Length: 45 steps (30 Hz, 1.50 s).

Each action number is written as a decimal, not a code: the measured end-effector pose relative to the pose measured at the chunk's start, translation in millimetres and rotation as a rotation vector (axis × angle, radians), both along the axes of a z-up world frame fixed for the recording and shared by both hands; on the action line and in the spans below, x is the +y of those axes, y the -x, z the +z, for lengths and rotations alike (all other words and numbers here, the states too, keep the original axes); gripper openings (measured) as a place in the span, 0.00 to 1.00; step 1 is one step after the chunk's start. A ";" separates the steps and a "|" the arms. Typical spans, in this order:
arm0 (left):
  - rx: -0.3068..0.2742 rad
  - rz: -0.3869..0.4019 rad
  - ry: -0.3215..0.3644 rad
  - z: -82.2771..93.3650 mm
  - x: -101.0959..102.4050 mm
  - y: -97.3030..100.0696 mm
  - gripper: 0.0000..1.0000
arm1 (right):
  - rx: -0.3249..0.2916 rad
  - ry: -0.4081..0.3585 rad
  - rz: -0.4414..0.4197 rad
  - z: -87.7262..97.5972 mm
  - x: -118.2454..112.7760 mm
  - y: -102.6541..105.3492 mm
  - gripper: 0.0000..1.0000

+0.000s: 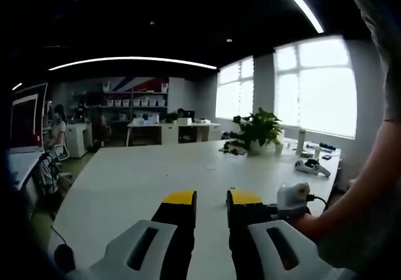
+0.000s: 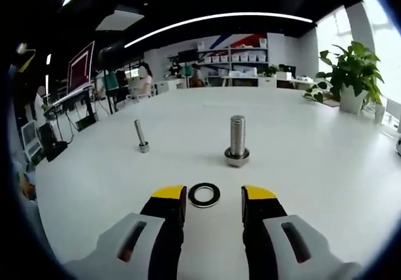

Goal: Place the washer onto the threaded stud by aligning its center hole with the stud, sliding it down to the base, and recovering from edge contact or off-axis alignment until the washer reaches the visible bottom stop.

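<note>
The right gripper (image 2: 213,198) is open wide, and the washer (image 2: 204,195) lies flat on the white table (image 2: 313,167) between its tips. Farther off stands the big threaded stud (image 2: 237,141). A thin bolt (image 2: 141,136) stands to its left. The left gripper (image 1: 212,200) is open, holding nothing.

Bright windows (image 1: 316,86), white table (image 1: 144,180)

My own arm (image 1: 369,192) runs off the picture's right edge. The shelf boxes (image 2: 235,58) at the far wall are too small to read.
</note>
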<state>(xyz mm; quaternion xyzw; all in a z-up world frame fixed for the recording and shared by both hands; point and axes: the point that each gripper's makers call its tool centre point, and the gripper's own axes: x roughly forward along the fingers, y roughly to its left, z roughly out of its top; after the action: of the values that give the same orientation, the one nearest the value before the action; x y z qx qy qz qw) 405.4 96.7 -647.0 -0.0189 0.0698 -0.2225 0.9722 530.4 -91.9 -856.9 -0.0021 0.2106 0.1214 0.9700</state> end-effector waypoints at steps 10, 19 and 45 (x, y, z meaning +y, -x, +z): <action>-0.001 0.002 0.002 0.4 1.0 0.0 0.17 | 0.010 0.016 0.026 -8.7 5.8 5.8 0.37; 0.003 0.002 0.002 -0.7 0.5 -0.2 0.17 | -0.019 0.064 0.048 -7.0 7.4 2.3 0.36; 0.016 -0.001 0.008 -3.0 0.1 -0.7 0.17 | -0.052 0.067 0.061 -7.5 17.5 -5.9 0.25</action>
<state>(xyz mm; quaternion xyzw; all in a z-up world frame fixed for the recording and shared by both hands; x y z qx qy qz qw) 406.1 96.7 -650.0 -0.0245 0.0766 -0.2233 0.9714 536.3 -74.3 -864.5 -0.0440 0.1892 0.1438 0.9703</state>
